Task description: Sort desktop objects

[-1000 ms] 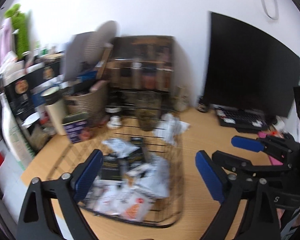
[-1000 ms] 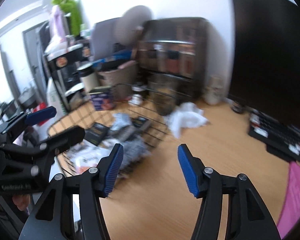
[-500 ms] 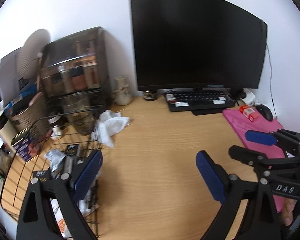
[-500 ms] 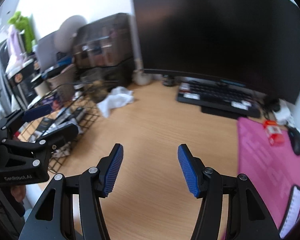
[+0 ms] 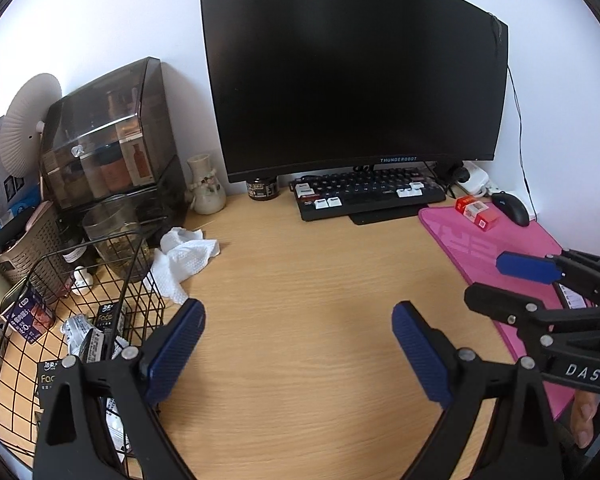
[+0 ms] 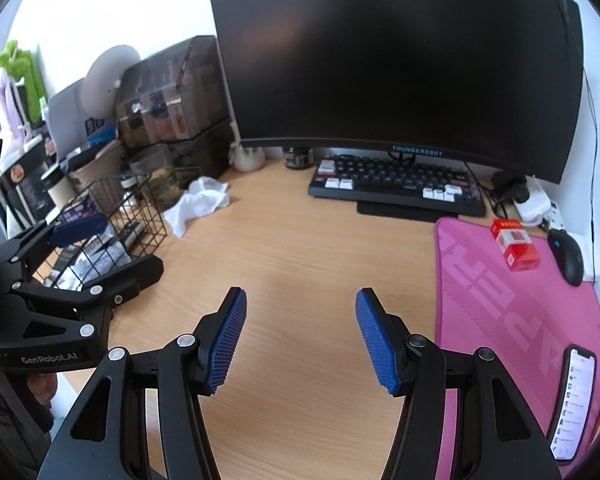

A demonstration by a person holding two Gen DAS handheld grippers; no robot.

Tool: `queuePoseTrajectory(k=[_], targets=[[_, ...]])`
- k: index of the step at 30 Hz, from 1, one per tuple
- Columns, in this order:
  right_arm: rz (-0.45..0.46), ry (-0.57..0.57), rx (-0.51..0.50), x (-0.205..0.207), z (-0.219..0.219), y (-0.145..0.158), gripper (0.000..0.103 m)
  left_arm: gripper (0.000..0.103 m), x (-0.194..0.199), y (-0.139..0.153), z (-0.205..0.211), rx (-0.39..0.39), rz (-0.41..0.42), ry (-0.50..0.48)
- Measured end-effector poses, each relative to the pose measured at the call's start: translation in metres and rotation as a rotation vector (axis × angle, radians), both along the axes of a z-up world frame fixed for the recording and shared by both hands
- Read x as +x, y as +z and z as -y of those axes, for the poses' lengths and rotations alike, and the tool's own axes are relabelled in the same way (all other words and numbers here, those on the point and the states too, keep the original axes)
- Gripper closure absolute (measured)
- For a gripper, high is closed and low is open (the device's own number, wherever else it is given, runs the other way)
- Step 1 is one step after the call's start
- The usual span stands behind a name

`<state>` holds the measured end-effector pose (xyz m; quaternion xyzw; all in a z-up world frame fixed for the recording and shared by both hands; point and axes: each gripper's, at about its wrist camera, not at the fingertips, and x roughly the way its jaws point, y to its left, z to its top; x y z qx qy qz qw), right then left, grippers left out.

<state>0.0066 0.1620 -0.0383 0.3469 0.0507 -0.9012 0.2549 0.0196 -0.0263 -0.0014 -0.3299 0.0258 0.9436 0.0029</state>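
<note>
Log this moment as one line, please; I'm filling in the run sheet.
left hand-held gripper: open, empty | right hand-held gripper: open, empty | both above bare desk | crumpled tissue beside wire basket

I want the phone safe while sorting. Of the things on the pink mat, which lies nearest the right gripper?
The phone, screen lit, at the pink mat's near edge beside the right gripper; the red box and mouse sit farther back.
</note>
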Motion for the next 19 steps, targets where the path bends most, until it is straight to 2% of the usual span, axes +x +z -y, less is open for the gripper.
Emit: queuePoseTrajectory(k=[19], targets=[[0.003, 0.012, 0.001, 0.0011, 0.0049, -0.0015, 0.046, 0.009, -0.0012, -0.0011, 0.0043, -0.007, 0.014, 0.031]])
